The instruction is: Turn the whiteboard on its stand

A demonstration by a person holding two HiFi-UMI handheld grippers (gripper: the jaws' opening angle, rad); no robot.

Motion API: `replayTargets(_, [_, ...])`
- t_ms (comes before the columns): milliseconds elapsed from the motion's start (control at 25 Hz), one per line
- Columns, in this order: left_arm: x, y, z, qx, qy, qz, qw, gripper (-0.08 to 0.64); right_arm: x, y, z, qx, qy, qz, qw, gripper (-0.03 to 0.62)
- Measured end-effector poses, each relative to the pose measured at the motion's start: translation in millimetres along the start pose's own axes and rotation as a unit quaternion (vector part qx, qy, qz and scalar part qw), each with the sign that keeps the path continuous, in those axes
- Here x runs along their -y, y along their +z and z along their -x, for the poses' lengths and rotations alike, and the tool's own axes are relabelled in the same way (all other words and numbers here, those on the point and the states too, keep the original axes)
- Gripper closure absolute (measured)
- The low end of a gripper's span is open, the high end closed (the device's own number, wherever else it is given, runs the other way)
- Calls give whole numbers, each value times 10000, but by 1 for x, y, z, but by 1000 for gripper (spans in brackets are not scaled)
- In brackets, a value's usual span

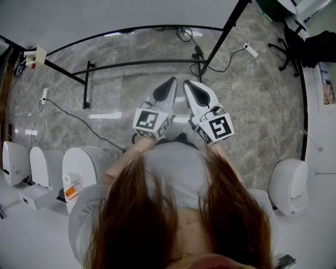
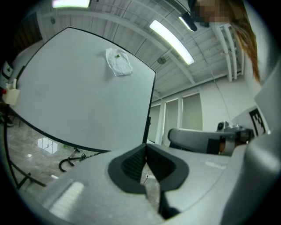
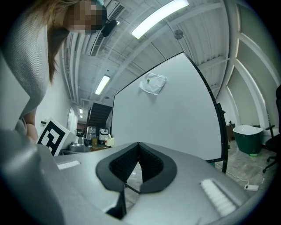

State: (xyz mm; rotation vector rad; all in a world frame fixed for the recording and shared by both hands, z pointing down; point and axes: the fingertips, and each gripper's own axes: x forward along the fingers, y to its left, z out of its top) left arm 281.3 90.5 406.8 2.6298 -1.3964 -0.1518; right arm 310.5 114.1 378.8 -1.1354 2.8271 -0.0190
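left gripper [image 2: 145,147]: jaws clenched, ribbed pads meeting at the tips, nothing between them; right gripper [image 3: 138,146]: likewise closed tight and empty; in the head view the two sit side by side in front of the person [image 1: 173,173], tips close together, both pointing level toward the whiteboard [image 1: 131,14]; neither touches it; whiteboard stands ahead of both, apart from the tips, black-rimmed, face blank except for a crumpled white wad [image 2: 118,62] stuck near its top (cloth or bag, cannot tell); in the left gripper view the board fills the left side, its right edge running down to just above the jaw tips; in the right gripper view it fills centre and right; stand [image 1: 140,64]: black bars and legs under the board, on the grey marble floor [image 1: 252,115]; black cable [image 1: 73,118] trails across the floor at left; white rounded machines [image 1: 79,168] beside the person at left, one more at right; green bin [image 3: 249,139] past the board's right edge in the right gripper view.
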Motion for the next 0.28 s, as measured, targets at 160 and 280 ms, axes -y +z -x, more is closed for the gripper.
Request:
replayTargets(160, [-2, 2, -1, 16, 11, 17, 10000, 558, 0, 2, -3, 19, 21, 26, 10000, 589])
replayTargets(280, [-6, 2, -1, 26, 25, 20, 10000, 558, -2, 1, -6, 9, 53, 47, 10000, 589])
